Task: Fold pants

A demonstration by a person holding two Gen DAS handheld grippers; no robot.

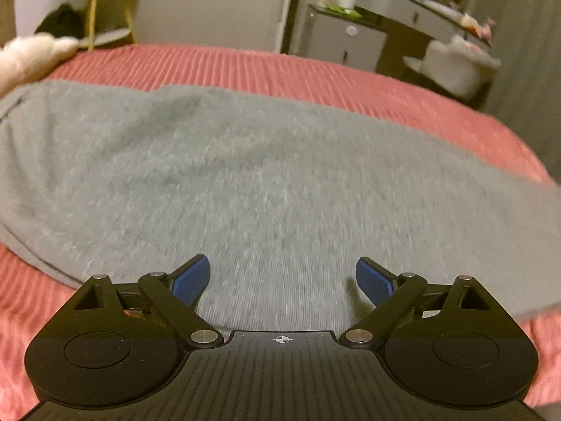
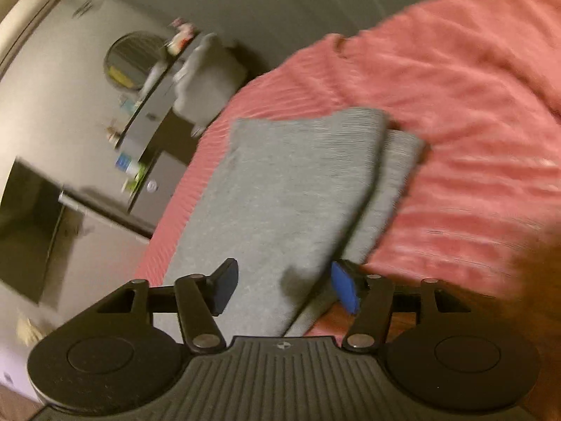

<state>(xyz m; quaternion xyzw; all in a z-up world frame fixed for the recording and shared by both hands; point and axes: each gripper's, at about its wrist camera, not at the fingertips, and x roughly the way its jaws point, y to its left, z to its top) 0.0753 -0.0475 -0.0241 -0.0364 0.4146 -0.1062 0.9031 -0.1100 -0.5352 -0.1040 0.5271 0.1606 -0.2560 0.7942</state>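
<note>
Grey pants [image 1: 266, 175] lie flat on the pink ribbed bedspread [image 1: 266, 66]. In the left wrist view they fill the middle of the frame. My left gripper [image 1: 282, 279] is open and empty, just above the near edge of the cloth. In the right wrist view the pants [image 2: 291, 182] show doubled over, one leg on the other, the lower layer sticking out on the right. My right gripper [image 2: 285, 287] is open and empty, over the near end of the pants. Both views are blurred by motion.
A white plush toy [image 1: 31, 54] lies at the bed's far left. A dark dresser with bottles and a round mirror [image 1: 413, 10] and a white stool [image 1: 455, 66] stand past the bed. The same dresser [image 2: 154, 112] shows left of the bed in the right wrist view.
</note>
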